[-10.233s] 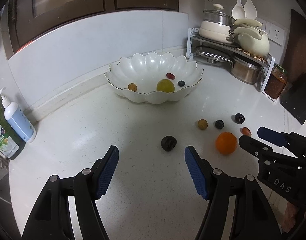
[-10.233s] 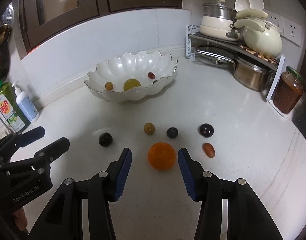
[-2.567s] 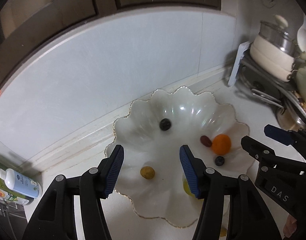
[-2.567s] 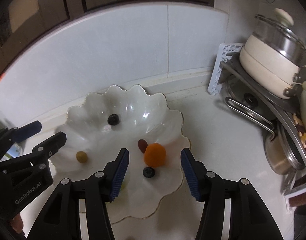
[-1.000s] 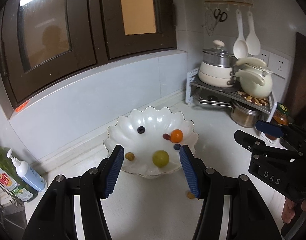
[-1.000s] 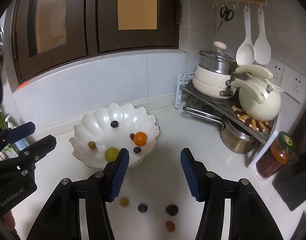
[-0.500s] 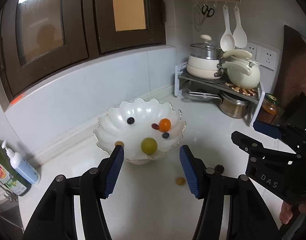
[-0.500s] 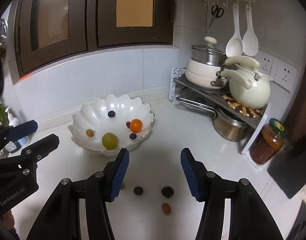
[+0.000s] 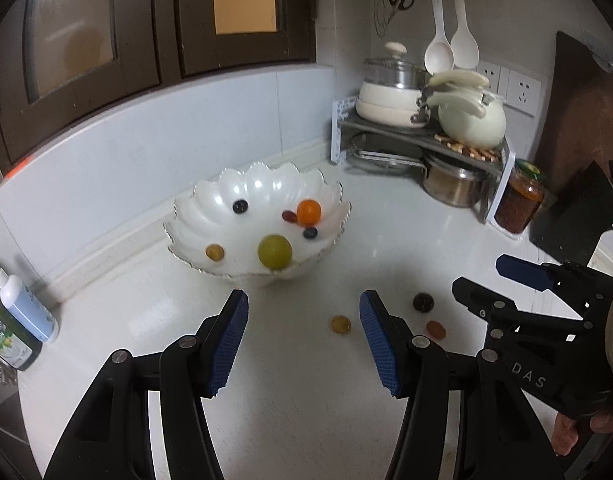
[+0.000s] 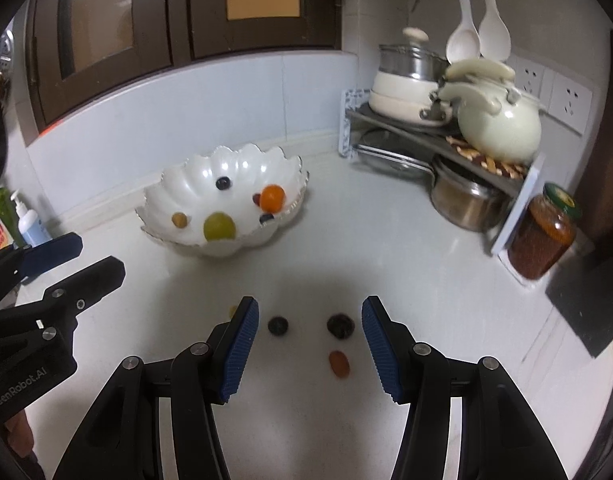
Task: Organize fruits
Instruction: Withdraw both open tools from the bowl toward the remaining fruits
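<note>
Your right hand-held gripper (image 10: 310, 334) and left hand-held gripper (image 9: 304, 338) hang open, empty, over the white desk (image 10: 346, 248), near the scalloped white bowl (image 10: 194, 192).

White counter (image 10: 346, 240) carries the scalloped bowl (image 10: 210, 240), four loose small fruits (image 10: 277, 325), jar (image 10: 540, 236), pot rack (image 10: 446, 148), soap bottles (image 9: 26, 316).
</note>
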Motion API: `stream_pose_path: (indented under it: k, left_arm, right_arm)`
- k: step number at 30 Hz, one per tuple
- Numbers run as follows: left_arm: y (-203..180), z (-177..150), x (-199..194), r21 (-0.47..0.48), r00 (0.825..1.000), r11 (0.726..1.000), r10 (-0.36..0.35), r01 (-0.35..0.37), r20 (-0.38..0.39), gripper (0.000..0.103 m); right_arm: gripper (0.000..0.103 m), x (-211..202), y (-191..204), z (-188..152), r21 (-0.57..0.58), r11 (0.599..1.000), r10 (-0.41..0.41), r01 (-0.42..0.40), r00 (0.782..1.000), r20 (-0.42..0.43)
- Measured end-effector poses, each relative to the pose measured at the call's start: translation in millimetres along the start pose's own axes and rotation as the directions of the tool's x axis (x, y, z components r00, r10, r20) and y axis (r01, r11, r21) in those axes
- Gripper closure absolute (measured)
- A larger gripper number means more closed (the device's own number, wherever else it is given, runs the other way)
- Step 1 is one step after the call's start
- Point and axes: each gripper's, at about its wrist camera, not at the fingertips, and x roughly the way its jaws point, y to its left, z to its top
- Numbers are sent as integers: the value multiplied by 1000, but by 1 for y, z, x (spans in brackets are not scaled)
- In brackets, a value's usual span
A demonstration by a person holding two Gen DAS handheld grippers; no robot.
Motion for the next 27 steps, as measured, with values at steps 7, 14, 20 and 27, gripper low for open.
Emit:
stream_pose_path:
  k: [7,14,20,27]
  left_arm:
    - [-4,-15,12,-5,998,999,-32,32,-46,46]
    - [-6,-25,17,-2,997,999,-48,48,-61,46]
    - [-6,-33,30,-6,993,998,-66,66,-95,46]
    - [-11,-41,46,6,991,997,-75,77,-112,46]
  right_arm:
    - [48,7,-5,-17,19,1000,-18,19,999,-39]
    - [48,12,-8,-29,33,999,-27,29,998,-64]
    - [48,16,-10,-39,61,997,-32,36,997,-65]
    - [48,28,-14,-47,92,995,-35,43,995,-88]
